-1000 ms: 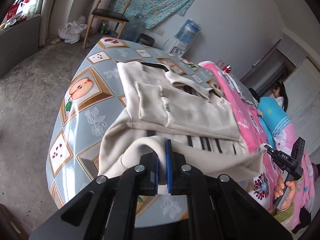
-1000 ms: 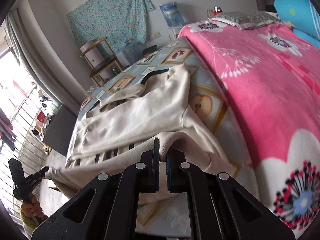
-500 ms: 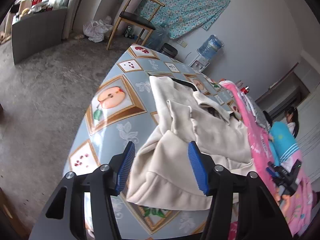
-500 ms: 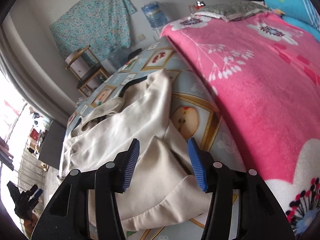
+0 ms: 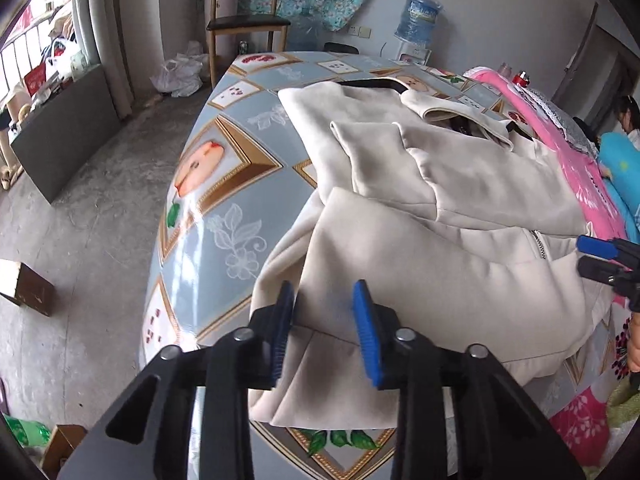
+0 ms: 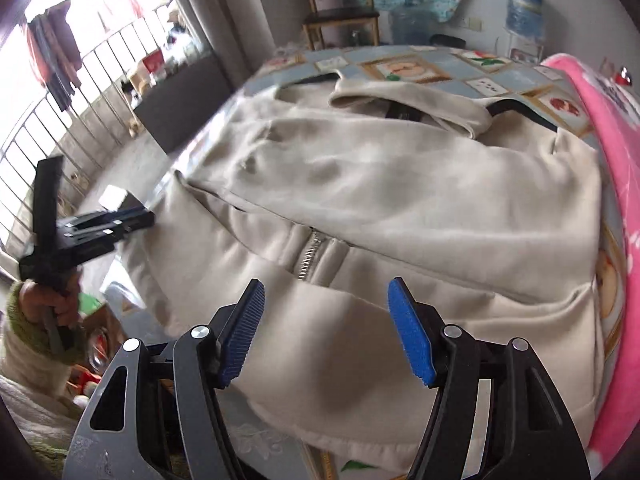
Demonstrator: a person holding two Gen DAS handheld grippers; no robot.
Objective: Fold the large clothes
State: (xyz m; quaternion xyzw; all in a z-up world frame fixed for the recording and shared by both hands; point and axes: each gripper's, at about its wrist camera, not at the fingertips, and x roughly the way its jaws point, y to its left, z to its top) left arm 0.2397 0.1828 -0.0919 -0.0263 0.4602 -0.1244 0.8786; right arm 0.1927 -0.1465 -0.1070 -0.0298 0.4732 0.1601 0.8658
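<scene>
Cream jacket point(image 5: 440, 240) is lying folded on the patterned tablecloth point(image 5: 224, 184), beside a pink blanket point(image 6: 616, 168). Left gripper point(image 5: 325, 320) is closing over the hem, not yet pinching it. Right gripper point(image 6: 326, 328) is opening, holding nothing.

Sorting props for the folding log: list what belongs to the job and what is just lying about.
Job:
cream jacket
left hand-held gripper, closing
right hand-held gripper, opening

Lying about:
wooden chair
water bottle
pink blanket
white plastic bag
</scene>
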